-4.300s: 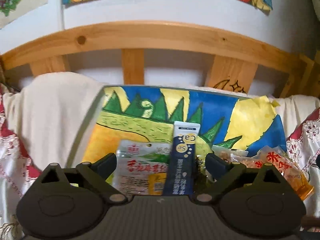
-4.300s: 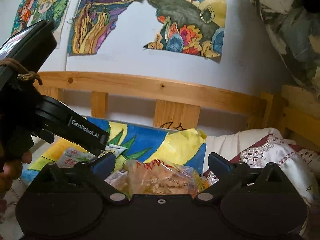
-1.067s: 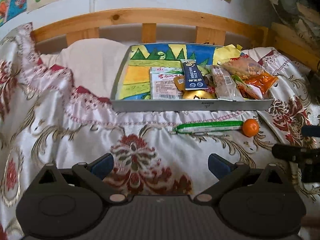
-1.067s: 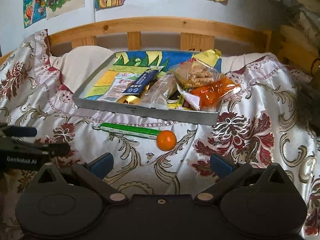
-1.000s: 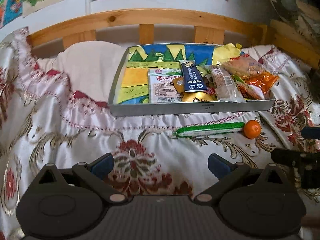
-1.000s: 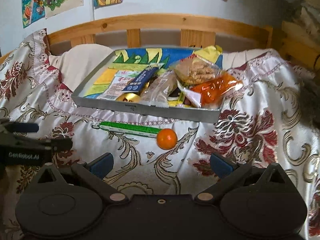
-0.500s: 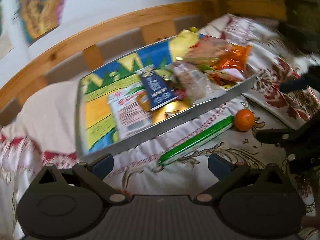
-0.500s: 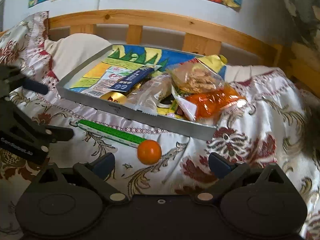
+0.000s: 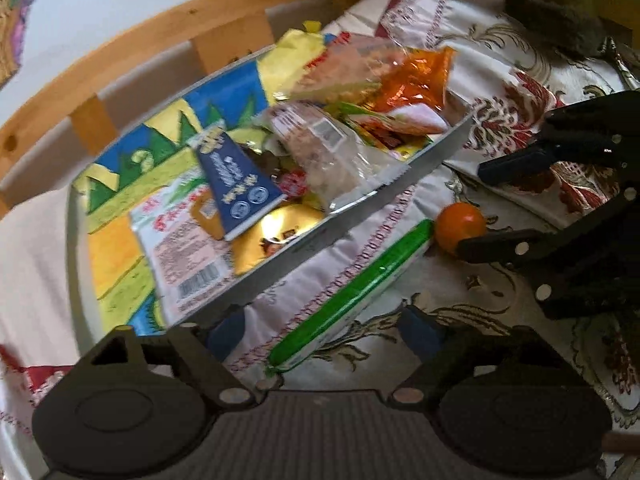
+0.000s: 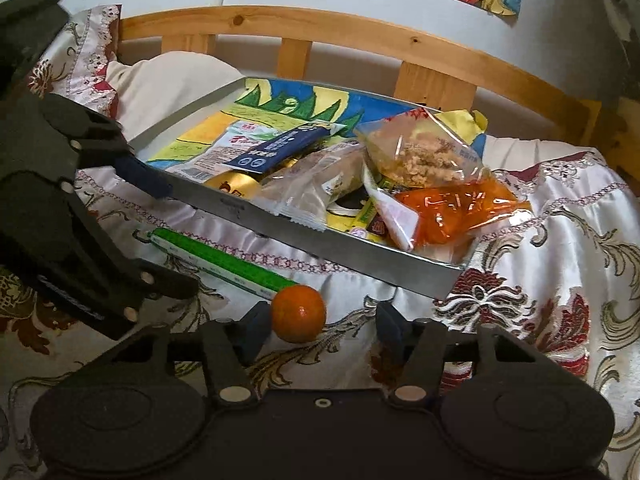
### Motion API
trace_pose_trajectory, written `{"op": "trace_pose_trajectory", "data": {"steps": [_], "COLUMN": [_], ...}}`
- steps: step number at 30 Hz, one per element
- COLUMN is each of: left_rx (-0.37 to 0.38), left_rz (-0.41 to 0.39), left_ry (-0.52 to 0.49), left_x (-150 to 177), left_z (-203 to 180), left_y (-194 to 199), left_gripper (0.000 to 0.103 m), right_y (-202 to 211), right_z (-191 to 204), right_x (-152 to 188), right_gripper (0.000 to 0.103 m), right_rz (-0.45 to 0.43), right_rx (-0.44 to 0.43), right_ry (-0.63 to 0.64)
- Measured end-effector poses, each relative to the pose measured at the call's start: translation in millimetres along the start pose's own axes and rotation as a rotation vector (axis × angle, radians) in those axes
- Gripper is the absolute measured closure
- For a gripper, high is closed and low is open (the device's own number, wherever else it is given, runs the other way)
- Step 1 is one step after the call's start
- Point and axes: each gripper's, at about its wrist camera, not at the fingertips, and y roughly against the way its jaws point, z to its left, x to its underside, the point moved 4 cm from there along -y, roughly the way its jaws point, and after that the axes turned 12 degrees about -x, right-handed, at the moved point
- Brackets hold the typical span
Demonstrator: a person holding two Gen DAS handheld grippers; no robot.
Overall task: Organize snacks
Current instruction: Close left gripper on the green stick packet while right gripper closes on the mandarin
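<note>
A grey tray [image 9: 360, 216] [image 10: 360, 252] lined with a painted sheet holds several snack packets. A long green packet [image 9: 352, 296] [image 10: 224, 262] and a small orange [image 9: 460, 224] [image 10: 298, 312] lie on the floral cloth in front of it. My left gripper [image 9: 324, 334] is open, its fingers on either side of the green packet's near end. My right gripper [image 10: 318, 326] is open, with the orange between its fingertips near the left one. Each gripper also shows in the other's view: the right [image 9: 516, 204], the left [image 10: 160, 232].
The tray sits on a bed covered with a white and red floral cloth [image 10: 560, 260]. A wooden headboard [image 10: 360, 36] and a wall with paintings stand behind. A cream pillow [image 10: 168, 80] lies left of the tray.
Both grippers have moved forward and down to the cloth. The left has closed in on the green packet, the right on the orange. Both have stayed open.
</note>
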Motion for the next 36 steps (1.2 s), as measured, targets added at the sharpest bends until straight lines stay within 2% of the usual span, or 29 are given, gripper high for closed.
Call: {"op": "trace_pose_trajectory", "data": {"steps": [2,4,9,16,18,19,24,29,36], "left_rx": [0.033,0.062,0.086,0.082,0.087,0.091,0.109,0.158,0.154], "left_rz": [0.008,0.015,0.044,0.085,0.105,0.116,0.175,0.262,0.262], "left_ry": [0.008,0.005,-0.020,-0.044,-0.039,-0.036,-0.004,0.107,0.073], "left_x": [-3,-7,-15,-15,-14,-14,-15,-14,-15], "left_z": [-1,-2,-4,-7,-7,-7,-7,-1,-7], "left_y": [-2,-3,-11,-18,-17,-16,-8,-6,-17], "left_gripper": [0.028,0.043,0.061,0.064,0.068,0.070,0.076,0.078,0.075], "right_y": [-1,-3,-5,-10,-11,-11,-9,0,1], "right_z": [1,2,2,2,3,4,3,1,-3], "right_x": [0,1,2,4,4,4,2,-2,-3], "right_gripper": [0.050,0.052,0.059,0.061,0.072,0.073,0.074,0.074,0.074], "right_rz": [0.002,0.007,0.015,0.027,0.026,0.025,0.020,-0.005,-0.008], "right_rx": [-0.010,-0.023,-0.037,-0.052,-0.058,-0.059,-0.058,-0.041,-0.026], "right_ry": [0.005,0.002,-0.007,-0.017,-0.018,-0.017,-0.017,-0.022,-0.040]}}
